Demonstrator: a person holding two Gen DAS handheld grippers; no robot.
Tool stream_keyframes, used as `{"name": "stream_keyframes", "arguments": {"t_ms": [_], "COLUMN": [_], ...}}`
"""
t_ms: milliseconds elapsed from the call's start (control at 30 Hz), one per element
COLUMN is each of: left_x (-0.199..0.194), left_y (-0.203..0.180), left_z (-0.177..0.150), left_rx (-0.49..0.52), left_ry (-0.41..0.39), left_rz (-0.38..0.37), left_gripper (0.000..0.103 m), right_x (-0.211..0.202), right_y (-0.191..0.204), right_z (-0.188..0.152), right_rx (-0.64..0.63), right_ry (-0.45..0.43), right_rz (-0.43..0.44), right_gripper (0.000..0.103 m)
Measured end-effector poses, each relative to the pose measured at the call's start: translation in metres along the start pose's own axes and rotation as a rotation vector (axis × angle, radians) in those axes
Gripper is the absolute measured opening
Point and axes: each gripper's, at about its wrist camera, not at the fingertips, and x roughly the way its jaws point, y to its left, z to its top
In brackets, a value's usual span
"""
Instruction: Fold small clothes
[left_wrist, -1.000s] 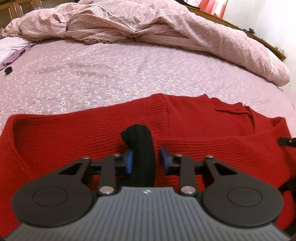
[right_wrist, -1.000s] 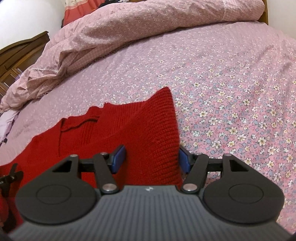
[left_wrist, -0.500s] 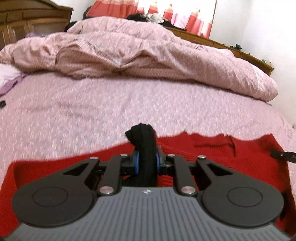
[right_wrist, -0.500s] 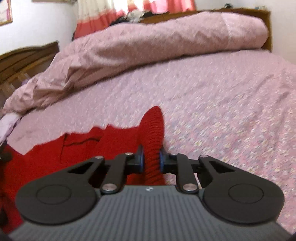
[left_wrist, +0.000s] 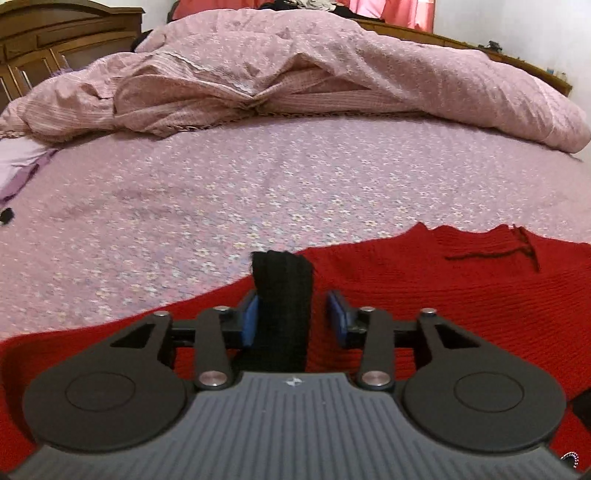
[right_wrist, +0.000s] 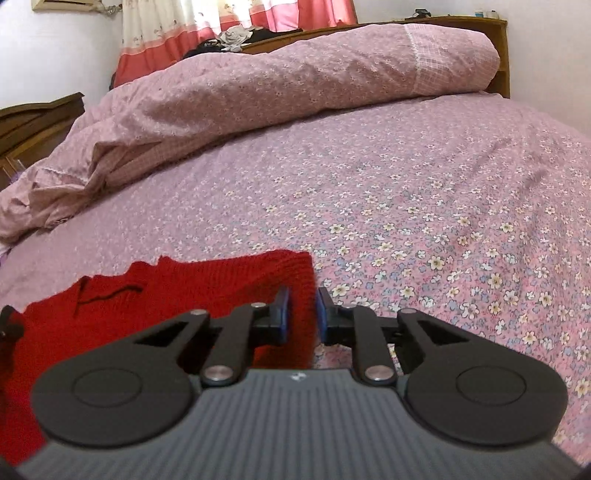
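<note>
Here, flowered bed (right_wrist: 424, 192) carries a heaped pink duvet (left_wrist: 332, 74) along its far edge. Red knit sweater (left_wrist: 461, 295) lies flat at bed's near edge. Left gripper (left_wrist: 291, 317) jaws opening, black cuff (left_wrist: 282, 302) standing between them, right pad clear of it. Right gripper (right_wrist: 301, 312) clenched on sweater's folded right edge.

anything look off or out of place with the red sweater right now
A black fabric strip stands up between the opening jaws of the left hand-held gripper, odd against the red knit sweater. A loose red thread trails near the sweater's far edge. Nothing looks torn.
</note>
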Motion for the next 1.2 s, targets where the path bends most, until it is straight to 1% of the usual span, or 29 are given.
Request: {"name": "stream_keyframes", "arguments": {"t_ms": [100, 133, 233, 300, 400, 500, 633, 733, 867, 933, 1033, 1133, 1167, 1200], "left_x": [-0.015, -0.021, -0.042, -0.053, -0.061, -0.056, -0.040, -0.035, -0.031, -0.033, -0.039, -0.054, -0.061, -0.068], "left_y": [0.006, 0.007, 0.011, 0.012, 0.012, 0.012, 0.016, 0.026, 0.030, 0.028, 0.027, 0.029, 0.031, 0.033], "left_z": [0.003, 0.003, 0.000, -0.004, -0.014, -0.023, -0.030, -0.035, -0.036, -0.035, -0.032, -0.032, -0.033, -0.034], "left_rx": [-0.002, -0.001, -0.012, -0.021, -0.026, -0.027, -0.065, -0.122, -0.125, -0.120, -0.122, -0.130, -0.133, -0.136], "left_ry": [-0.001, -0.007, -0.016, -0.009, 0.013, 0.038, 0.094, 0.091, 0.084, 0.086, 0.101, 0.104, 0.101, 0.098], "left_rz": [0.016, 0.021, 0.023, 0.020, 0.010, 0.017, 0.048, 0.022, 0.020, 0.025, 0.040, 0.048, 0.049, 0.051], "left_gripper": [0.050, 0.052, 0.058, 0.059, 0.061, 0.061, 0.062, 0.063, 0.066, 0.066, 0.066, 0.066, 0.066, 0.066], "right_x": [-0.006, -0.011, -0.028, -0.041, -0.056, -0.065, -0.059, -0.048, -0.043, -0.040, -0.040, -0.045, -0.049, -0.053], "right_y": [0.002, 0.005, 0.016, 0.024, 0.033, 0.040, 0.044, 0.046, 0.048, 0.045, 0.040, 0.037, 0.036, 0.036], "right_z": [0.004, 0.005, 0.008, 0.008, 0.005, -0.003, -0.017, -0.030, -0.043, -0.044, -0.041, -0.037, -0.035, -0.034], "right_rx": [0.007, 0.003, -0.040, -0.072, -0.091, -0.087, -0.082, -0.066, -0.082, -0.042, 0.008, 0.039, 0.049, 0.056], "right_ry": [0.002, -0.003, -0.023, -0.027, -0.007, 0.035, 0.103, 0.149, 0.091, 0.079, 0.086, 0.099, 0.105, 0.108], "right_rz": [0.000, -0.001, -0.006, 0.003, 0.032, 0.056, 0.065, 0.030, 0.010, 0.012, 0.025, 0.039, 0.043, 0.046], "right_gripper": [0.020, 0.020, 0.020, 0.020, 0.020, 0.021, 0.021, 0.020, 0.020, 0.020, 0.020, 0.020, 0.021, 0.027]}}
